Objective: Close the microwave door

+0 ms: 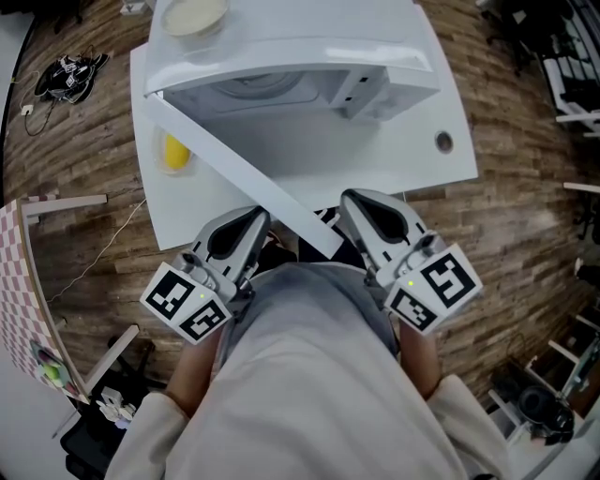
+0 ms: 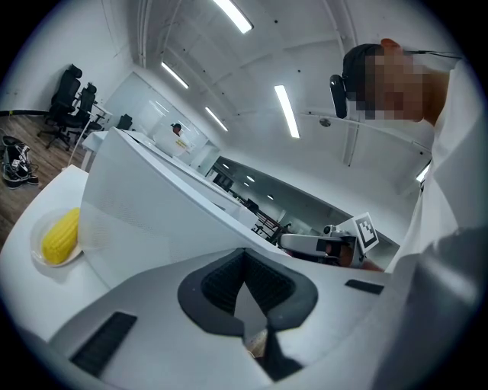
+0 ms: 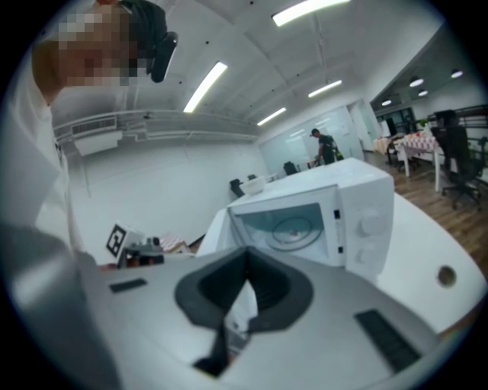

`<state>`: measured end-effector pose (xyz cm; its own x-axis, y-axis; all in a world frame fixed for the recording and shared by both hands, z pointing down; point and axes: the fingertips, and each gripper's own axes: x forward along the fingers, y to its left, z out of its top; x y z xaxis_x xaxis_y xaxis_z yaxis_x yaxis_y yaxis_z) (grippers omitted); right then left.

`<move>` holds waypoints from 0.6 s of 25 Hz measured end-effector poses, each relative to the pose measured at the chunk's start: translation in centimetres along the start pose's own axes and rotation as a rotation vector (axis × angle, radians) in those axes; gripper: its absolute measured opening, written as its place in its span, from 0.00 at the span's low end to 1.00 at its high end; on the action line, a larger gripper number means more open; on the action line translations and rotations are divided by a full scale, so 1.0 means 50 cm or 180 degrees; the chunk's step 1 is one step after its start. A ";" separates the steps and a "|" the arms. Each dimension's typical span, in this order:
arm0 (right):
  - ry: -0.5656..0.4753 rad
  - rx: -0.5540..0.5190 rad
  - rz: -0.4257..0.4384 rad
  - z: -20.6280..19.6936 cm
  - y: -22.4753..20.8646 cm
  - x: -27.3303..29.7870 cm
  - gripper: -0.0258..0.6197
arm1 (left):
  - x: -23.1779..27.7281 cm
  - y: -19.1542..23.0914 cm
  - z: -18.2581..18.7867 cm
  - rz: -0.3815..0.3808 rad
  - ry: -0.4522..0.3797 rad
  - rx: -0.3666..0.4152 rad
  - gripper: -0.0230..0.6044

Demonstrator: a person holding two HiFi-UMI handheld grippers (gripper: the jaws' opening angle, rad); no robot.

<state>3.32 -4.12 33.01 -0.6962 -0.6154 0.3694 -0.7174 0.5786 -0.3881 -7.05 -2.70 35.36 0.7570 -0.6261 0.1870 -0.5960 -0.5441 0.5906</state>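
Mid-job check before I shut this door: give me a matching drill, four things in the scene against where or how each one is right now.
Things:
1. microwave door
2. corn cob
3. bowl
4. cable hole

Places or states:
A. on top of the microwave
B. in the table, right of the microwave
C. swung wide open
D. yellow, left of the microwave

Pairs: 1-C, 2-D, 3-A, 4-B.
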 end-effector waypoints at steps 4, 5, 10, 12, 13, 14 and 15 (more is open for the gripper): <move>-0.0002 0.0008 -0.0013 0.002 -0.007 -0.001 0.07 | 0.008 0.000 0.002 -0.0011 0.0014 0.0003 0.06; -0.0003 0.0011 -0.0016 0.003 -0.009 -0.002 0.07 | 0.010 0.000 0.002 -0.0017 0.0016 -0.0002 0.06; -0.0003 0.0041 -0.0027 0.005 -0.021 -0.004 0.07 | 0.023 0.001 0.007 -0.0060 -0.0007 -0.0088 0.06; -0.0005 0.0050 -0.0033 0.008 -0.026 -0.004 0.07 | 0.028 0.002 0.009 -0.0065 -0.0008 -0.0101 0.06; -0.0009 0.0052 -0.0040 0.009 -0.029 -0.004 0.07 | 0.030 0.003 0.010 -0.0068 -0.0008 -0.0105 0.06; -0.0016 0.0054 -0.0048 0.011 -0.031 -0.004 0.07 | 0.032 0.003 0.011 -0.0070 -0.0009 -0.0112 0.06; -0.0023 0.0056 -0.0056 0.012 -0.034 -0.004 0.07 | 0.034 0.004 0.011 -0.0072 -0.0011 -0.0119 0.06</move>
<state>4.71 -5.30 33.06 -0.6832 -0.6295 0.3702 -0.7290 0.5581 -0.3964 -6.03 -4.18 35.35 0.7692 -0.6158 0.1705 -0.5681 -0.5369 0.6237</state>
